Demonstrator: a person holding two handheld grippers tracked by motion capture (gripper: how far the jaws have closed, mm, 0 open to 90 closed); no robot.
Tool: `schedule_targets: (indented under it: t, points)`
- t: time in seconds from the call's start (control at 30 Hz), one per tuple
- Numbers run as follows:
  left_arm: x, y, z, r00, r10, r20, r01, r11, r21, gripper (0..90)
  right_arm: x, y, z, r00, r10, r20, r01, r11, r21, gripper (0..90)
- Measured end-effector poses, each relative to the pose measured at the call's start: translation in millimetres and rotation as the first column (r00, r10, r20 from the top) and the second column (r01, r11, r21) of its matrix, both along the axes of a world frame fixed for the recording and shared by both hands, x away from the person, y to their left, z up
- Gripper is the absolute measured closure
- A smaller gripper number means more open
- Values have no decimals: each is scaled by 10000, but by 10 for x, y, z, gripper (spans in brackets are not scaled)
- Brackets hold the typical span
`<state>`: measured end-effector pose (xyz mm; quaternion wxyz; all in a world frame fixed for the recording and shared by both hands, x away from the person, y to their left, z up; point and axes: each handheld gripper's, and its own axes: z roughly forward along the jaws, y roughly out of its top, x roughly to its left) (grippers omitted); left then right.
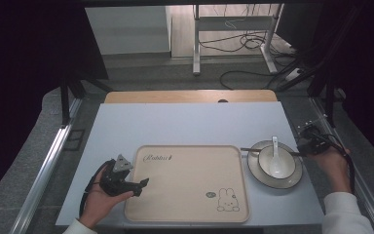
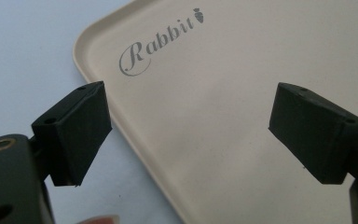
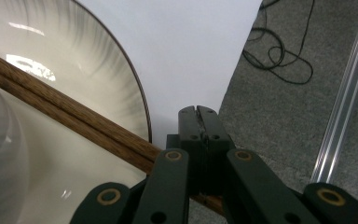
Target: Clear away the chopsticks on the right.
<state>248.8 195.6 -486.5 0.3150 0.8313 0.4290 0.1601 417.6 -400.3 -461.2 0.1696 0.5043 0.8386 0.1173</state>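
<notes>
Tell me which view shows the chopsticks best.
The right gripper view: the chopsticks run large across the plate, wood grain clear, their near end passing under the shut right gripper. The high view has them as a thin dark line over the plate beside the bowl. The left gripper view looks at the tray.

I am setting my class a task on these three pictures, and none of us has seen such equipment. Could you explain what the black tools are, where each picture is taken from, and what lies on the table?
A person holds a black two-jaw gripper in each hand. One picture looks down from above the table; the other two come from cameras riding on the grippers. On the pale table lie a beige rectangular plastic tray marked "Rabbit", and a round cream plate carrying a white bowl, a white ceramic spoon and brown wooden chopsticks. The left gripper hangs open over the tray's corner. The right gripper is shut, its jaws over the chopsticks' end; whether it grips them is unclear.
</notes>
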Motion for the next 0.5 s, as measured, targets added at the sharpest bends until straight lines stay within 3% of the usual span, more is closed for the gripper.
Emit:
schedule_targets:
  t: [0.03, 0.3, 0.5]
  points:
    - [2, 3, 0, 10000, -20, -5, 20, 10000, -18, 130, -23, -14, -14, 9999, -12, -109, 10, 9998, -190, 892]
    - [2, -5, -5, 10000, -66, -53, 66, 10000, 1, 131, -148, -50, -25, 9996, -199, -219, 192, 9994, -292, 893]
    - [1, 8, -2, 10000, -59, -35, 59, 10000, -14, 131, -219, -100, -29, 9990, -267, -345, 263, 9996, -133, 893]
